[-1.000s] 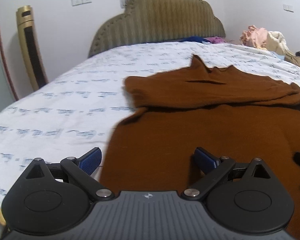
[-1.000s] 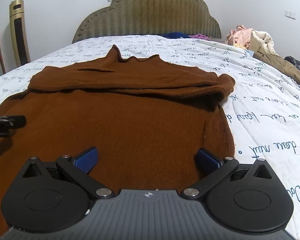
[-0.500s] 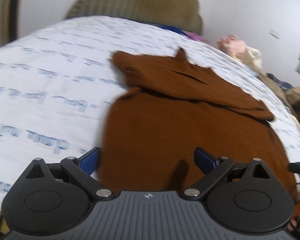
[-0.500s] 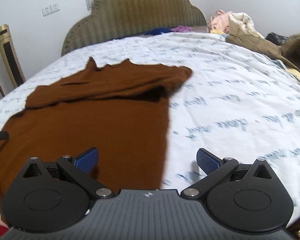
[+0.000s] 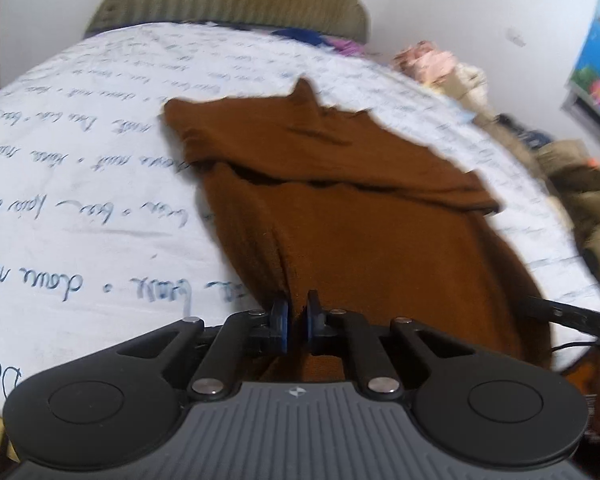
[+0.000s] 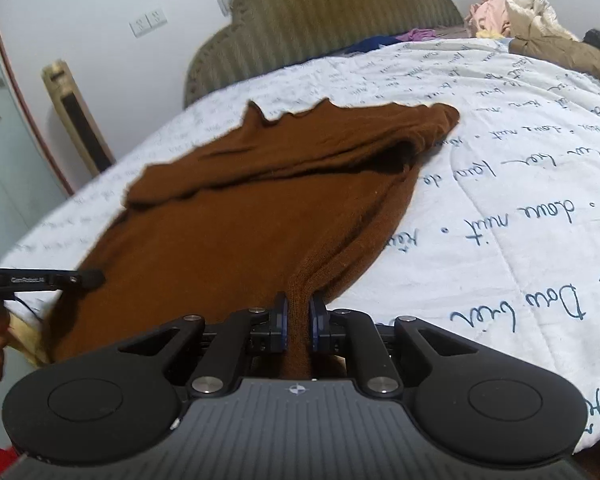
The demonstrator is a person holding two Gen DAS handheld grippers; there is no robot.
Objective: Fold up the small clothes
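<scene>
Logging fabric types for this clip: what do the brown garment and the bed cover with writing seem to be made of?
The brown garment looks like soft matte knit: fine ribbing and a fuzzy edge show where the right gripper pinches it. The white bed cover with blue script looks like quilted printed cotton, judging by its stitched seams, though the fibre is uncertain.

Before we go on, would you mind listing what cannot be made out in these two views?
- Brown sweater hem: both views, hidden behind the gripper bodies.
- Left gripper and right gripper bite depth: fabric covers the fingers' inner faces.
- Quilt lettering: left view, motion-blurred.
- Clothes pile: right view, far and small, items indistinct.
- Wall picture: left view, cut by the edge.
</scene>
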